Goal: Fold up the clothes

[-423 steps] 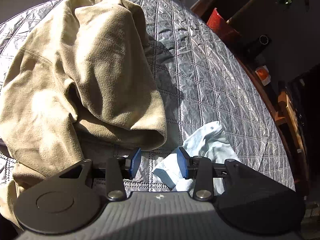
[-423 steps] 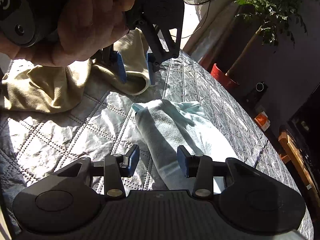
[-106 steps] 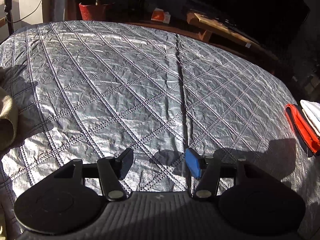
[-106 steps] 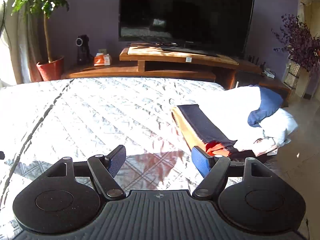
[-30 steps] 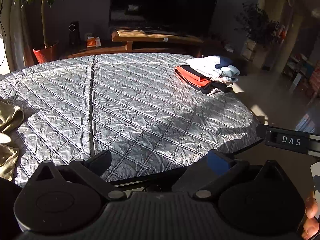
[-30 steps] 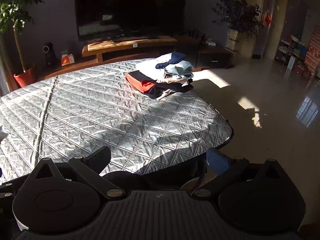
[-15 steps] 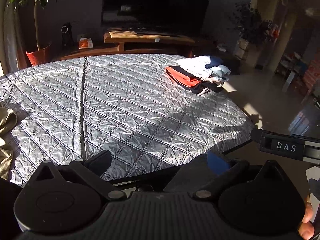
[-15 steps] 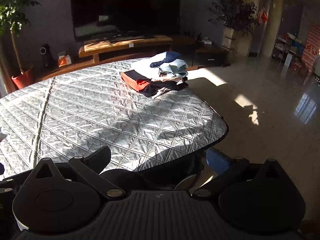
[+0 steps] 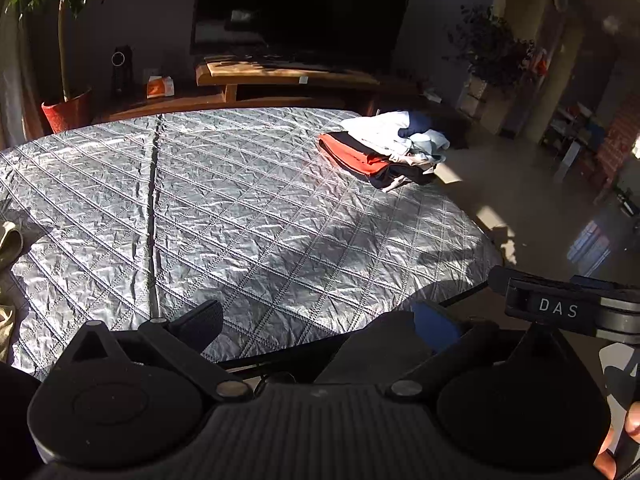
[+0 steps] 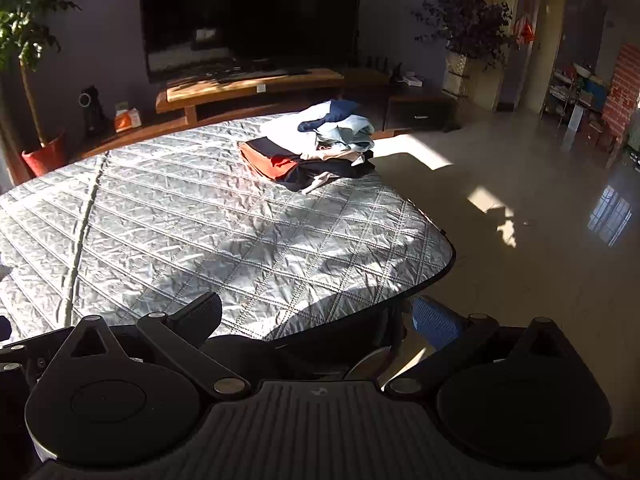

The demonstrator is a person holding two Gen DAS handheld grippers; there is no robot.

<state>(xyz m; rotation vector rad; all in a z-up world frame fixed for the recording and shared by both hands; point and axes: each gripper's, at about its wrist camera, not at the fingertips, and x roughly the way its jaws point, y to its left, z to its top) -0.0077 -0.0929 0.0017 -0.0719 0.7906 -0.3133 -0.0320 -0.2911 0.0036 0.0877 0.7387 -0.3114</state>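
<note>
Covering table, silver quilted cloth (image 9: 280,208) lies sunlit, dark seam running front to back. Behind it, TV (image 10: 248,12) on wooden stand (image 10: 248,84), potted tree (image 9: 64,108) at left, tiled floor (image 10: 520,208) at right. Pile of folded clothes (image 9: 384,148) sits at far right edge of cloth — red, white, navy, pale blue. Tan garment (image 9: 8,240) pokes in at left edge. Left gripper (image 9: 320,324) and right gripper (image 10: 316,316) both spread wide, holding nothing, hanging off near edge, well apart from pile.

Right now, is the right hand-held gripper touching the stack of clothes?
Apart. The right wrist view shows the right hand-held gripper open, with bare quilted cover between it and the stack of clothes.
</note>
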